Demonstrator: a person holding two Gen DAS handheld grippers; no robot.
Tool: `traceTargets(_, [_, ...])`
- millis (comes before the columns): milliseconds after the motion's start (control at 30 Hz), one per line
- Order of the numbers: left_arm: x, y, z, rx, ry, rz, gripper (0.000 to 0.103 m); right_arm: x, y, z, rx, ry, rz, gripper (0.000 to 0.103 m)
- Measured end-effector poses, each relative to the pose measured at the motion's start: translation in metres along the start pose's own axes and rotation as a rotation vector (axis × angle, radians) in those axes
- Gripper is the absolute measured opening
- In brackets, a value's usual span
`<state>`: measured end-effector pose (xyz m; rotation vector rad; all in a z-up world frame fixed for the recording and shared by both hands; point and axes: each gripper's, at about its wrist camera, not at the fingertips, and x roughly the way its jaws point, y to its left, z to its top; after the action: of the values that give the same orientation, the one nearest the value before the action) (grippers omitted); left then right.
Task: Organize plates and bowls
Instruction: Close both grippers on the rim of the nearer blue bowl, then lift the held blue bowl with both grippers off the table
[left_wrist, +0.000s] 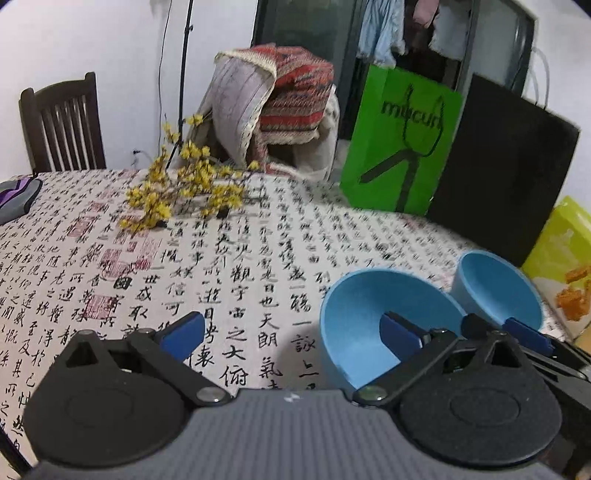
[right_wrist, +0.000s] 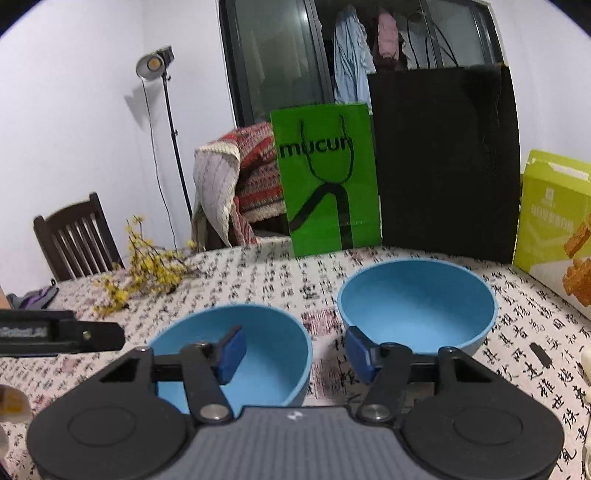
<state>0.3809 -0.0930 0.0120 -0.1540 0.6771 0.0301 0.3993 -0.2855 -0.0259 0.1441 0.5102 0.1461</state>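
Bench (right_wrist: 258, 266) under calligraphy cloth | two blue bowls side by side, apart, likely awaiting stacking: far bowl (right_wrist: 417, 306), near bowl (right_wrist: 266, 354) | right gripper (right_wrist: 295, 356) half-open astride near bowl's right rim, not pinching | left gripper (left_wrist: 291, 334) wide, holding nothing, right finger over that bowl.

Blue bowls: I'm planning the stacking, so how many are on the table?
2: near bowl straddled at its rim by the right gripper, far bowl beside it. Others may sit outside view.
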Motion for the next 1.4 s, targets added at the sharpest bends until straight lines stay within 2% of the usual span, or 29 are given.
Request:
traceTargets(133, [0.014,-0.005,-0.003,0.008,0.032,0.011,0.094,0.011,-0.002,-0.003,0.008,0.048,-0.026,0.055])
traceTargets(267, [0.023,-0.012,-0.006,0.042,0.034,0.027,0.079,0.017,-0.004,-0.006,0.027,0.077,-0.017,0.049])
traceTargets(333, [0.028,-0.013,-0.007,0.041,0.044,0.019,0.075,0.019,-0.005,-0.008,0.03,0.086,-0.017,0.043])
traceTargets(433, [0.035,-0.017,-0.01,0.055,0.062,0.012,0.058,0.024,-0.004,-0.01,0.029,0.102,-0.016,0.031])
traceTargets(600, [0.041,-0.02,-0.014,0.07,0.079,0.001,0.03,0.029,-0.004,-0.01,0.044,0.123,0.017,0.02])
traceTargets(767, [0.04,-0.022,-0.015,0.066,0.074,-0.023,0.02,0.029,-0.002,-0.01,0.05,0.123,0.027,0.016])
traceTargets(1400, [0.023,-0.025,-0.015,0.06,0.048,-0.042,0.019,0.018,-0.002,-0.005,0.073,0.111,0.037,0.014])
